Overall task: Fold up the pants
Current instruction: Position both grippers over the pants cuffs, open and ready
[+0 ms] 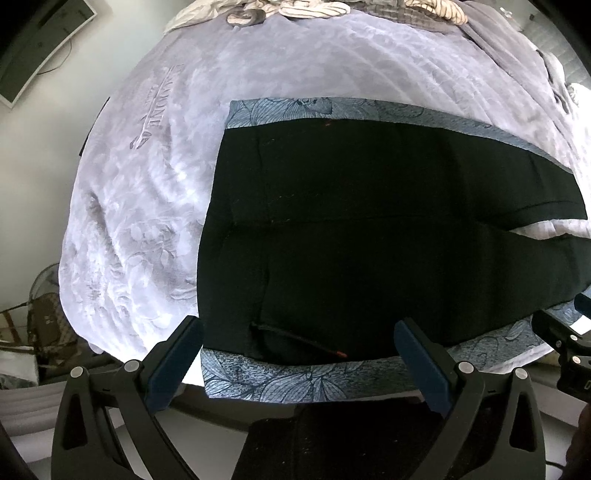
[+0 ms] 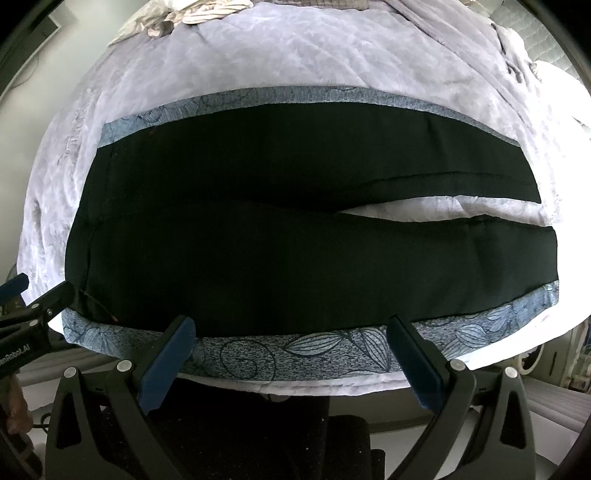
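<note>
Black pants (image 1: 369,229) lie flat on a bed, waistband at the left, both legs running to the right with a narrow gap between them. They have blue leaf-patterned side stripes (image 1: 295,380). In the right wrist view the pants (image 2: 277,240) span the frame. My left gripper (image 1: 299,339) is open and empty, just above the near waist edge of the pants. My right gripper (image 2: 291,339) is open and empty over the near side stripe (image 2: 295,354), further along the leg. The left gripper also shows in the right wrist view (image 2: 33,295) at the left edge.
A pale lilac quilted blanket (image 1: 155,206) covers the bed. Crumpled clothes (image 1: 295,9) are piled at the far edge. A wall screen (image 1: 33,48) hangs at the upper left. Bags (image 1: 44,325) sit on the floor at the left. The near bed edge (image 2: 332,387) is just below the pants.
</note>
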`<state>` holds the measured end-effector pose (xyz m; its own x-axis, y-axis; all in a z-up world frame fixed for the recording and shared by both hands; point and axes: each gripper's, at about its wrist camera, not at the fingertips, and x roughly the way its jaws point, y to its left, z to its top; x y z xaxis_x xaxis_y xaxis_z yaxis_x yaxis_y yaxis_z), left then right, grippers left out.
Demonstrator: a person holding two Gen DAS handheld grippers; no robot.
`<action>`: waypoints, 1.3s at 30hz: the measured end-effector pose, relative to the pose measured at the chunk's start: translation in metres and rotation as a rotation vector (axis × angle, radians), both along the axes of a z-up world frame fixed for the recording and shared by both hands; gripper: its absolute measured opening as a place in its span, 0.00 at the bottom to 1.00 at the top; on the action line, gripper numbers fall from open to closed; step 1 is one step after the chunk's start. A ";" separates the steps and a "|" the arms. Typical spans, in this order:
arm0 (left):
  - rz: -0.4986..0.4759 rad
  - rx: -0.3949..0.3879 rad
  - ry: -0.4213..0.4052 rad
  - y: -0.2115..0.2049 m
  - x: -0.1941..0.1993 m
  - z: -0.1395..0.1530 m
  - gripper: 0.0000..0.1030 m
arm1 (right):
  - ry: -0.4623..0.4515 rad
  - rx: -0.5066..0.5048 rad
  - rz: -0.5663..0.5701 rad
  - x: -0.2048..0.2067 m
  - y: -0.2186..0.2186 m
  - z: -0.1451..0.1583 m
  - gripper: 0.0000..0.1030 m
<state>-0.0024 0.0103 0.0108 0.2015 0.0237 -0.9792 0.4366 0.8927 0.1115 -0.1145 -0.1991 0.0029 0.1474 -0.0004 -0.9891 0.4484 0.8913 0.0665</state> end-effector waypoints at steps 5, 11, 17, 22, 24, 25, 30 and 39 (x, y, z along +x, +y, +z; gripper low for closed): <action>-0.001 0.004 0.000 0.000 0.000 -0.001 1.00 | 0.002 0.007 0.000 0.001 -0.002 -0.002 1.00; 0.004 0.014 -0.003 -0.006 0.004 0.001 1.00 | -0.002 0.013 0.003 0.004 -0.008 -0.003 1.00; 0.017 0.024 -0.015 -0.021 0.000 0.010 1.00 | -0.020 0.019 0.021 0.006 -0.021 0.003 1.00; 0.067 0.031 -0.023 -0.032 -0.013 0.017 1.00 | -0.036 0.025 0.052 0.000 -0.038 0.009 1.00; 0.089 0.032 -0.025 -0.036 -0.021 0.019 1.00 | -0.040 0.029 0.065 -0.004 -0.045 0.010 1.00; 0.101 0.033 -0.028 -0.038 -0.026 0.020 1.00 | -0.041 0.031 0.074 -0.007 -0.048 0.010 1.00; 0.161 0.024 -0.039 -0.043 -0.045 0.022 1.00 | -0.044 0.033 0.113 -0.021 -0.066 0.011 1.00; 0.226 0.003 -0.017 -0.020 -0.045 0.011 1.00 | -0.036 0.117 0.085 -0.040 -0.080 -0.004 1.00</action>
<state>-0.0474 -0.0099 0.0214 0.2068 0.0732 -0.9756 0.2231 0.9674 0.1198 -0.1548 -0.2796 -0.0008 0.1777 0.1290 -0.9756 0.3670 0.9112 0.1873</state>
